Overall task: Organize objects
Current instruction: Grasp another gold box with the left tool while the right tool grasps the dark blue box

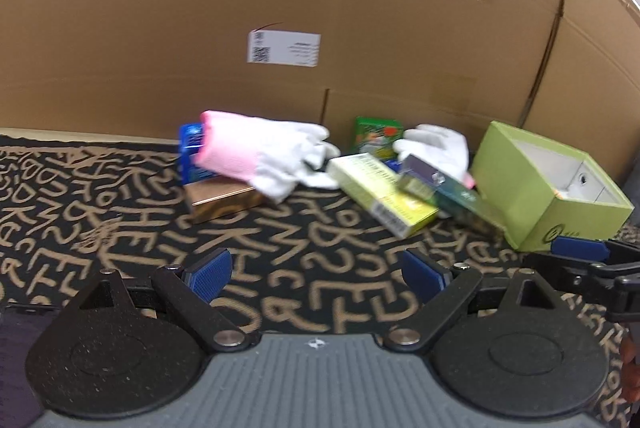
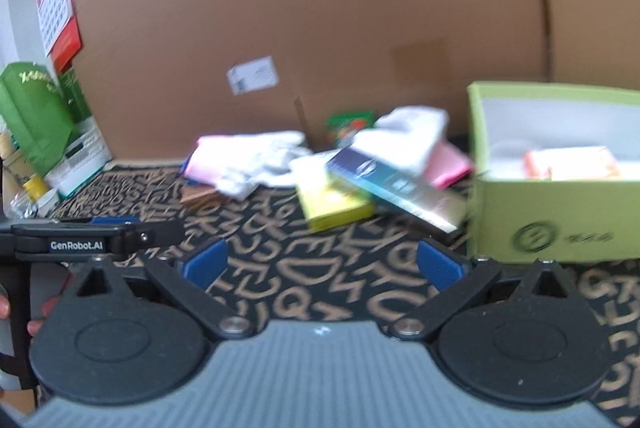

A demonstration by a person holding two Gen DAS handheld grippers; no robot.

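On patterned mat (image 1: 120, 188): lime-green box (image 1: 532, 196), open top, 2 white-pink gloves (image 1: 260, 156) nearby; both grippers' fingers (image 1: 212, 274) spread, empty.

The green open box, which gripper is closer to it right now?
Right. The right gripper sits just in front of the green open box; the left gripper is farther left, facing the gloves.

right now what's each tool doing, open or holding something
Left tool: open, holding nothing, above the patterned mat.
Right tool: open, holding nothing.

Even indoor light, soft shadows; right wrist view blurred (fisheye-bowed edges, both).
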